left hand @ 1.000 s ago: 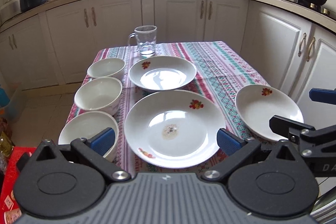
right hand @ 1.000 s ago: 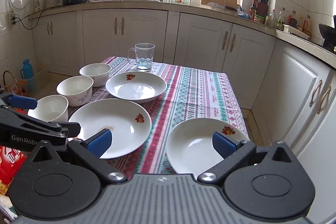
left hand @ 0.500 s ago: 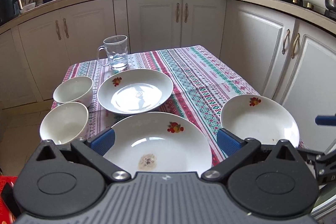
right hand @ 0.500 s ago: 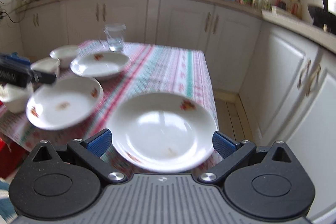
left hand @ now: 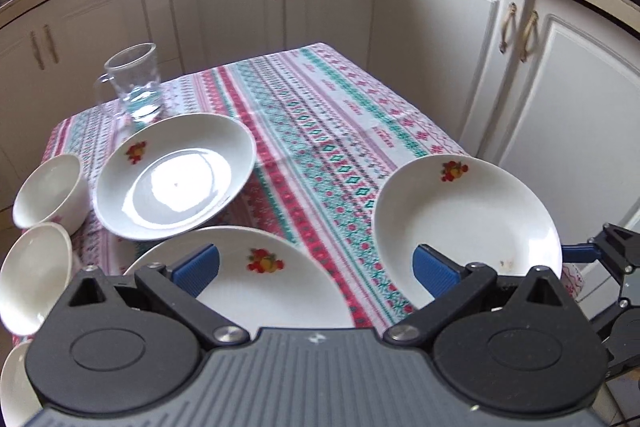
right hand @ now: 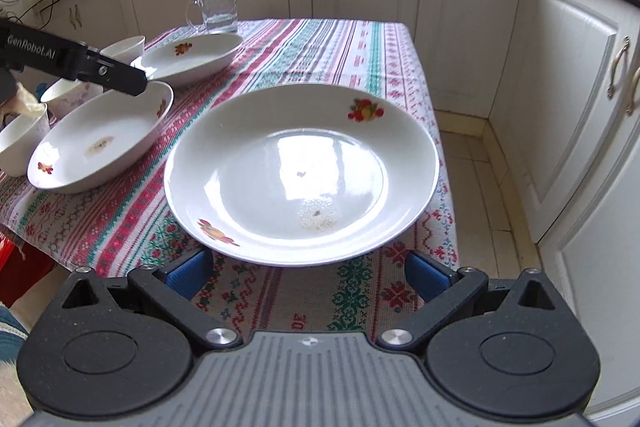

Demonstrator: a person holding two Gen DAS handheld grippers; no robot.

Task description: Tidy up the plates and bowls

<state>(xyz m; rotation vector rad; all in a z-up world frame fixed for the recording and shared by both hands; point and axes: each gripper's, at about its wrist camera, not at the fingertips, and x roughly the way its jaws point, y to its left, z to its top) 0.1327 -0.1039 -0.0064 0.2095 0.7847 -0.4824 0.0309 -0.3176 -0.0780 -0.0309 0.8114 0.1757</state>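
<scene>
Right gripper (right hand: 306, 273) has swung in and dropped low over the last second. It now sits square on the near rim of the right-hand plate (right hand: 302, 171), jaws wide open, one blue pad on each side just short of the rim, not touching. Nothing is gripped.

That plate lies flat on the tablecloth (right hand: 320, 43) at the near right corner, its edge close to the table edge. There are dried crumbs in the well, so I judge it dirty.

Left gripper (left hand: 314, 267) has moved forward and panned right. It hovers over the near plate (left hand: 256, 291), jaws open and empty. I see its arm from the right wrist view crossing above that plate's far rim.

The rest is unchanged:
- far plate (left hand: 176, 179), behind the near plate and just beside it
- glass mug (left hand: 136, 87) behind the far plate
- three bowls down the left edge: back bowl (left hand: 50, 189), middle bowl (left hand: 32, 271), front bowl (left hand: 12, 387) mostly cut off by the frame

Nothing is stacked yet, so the task is at its start. My read is that the right hand is lined up for the first pick, taking the right-hand plate by its near rim to stack it on the near plate.

Risk: the rim is shallow and glazed and could slip from the pads. The plate may also skid toward the edge.
</scene>
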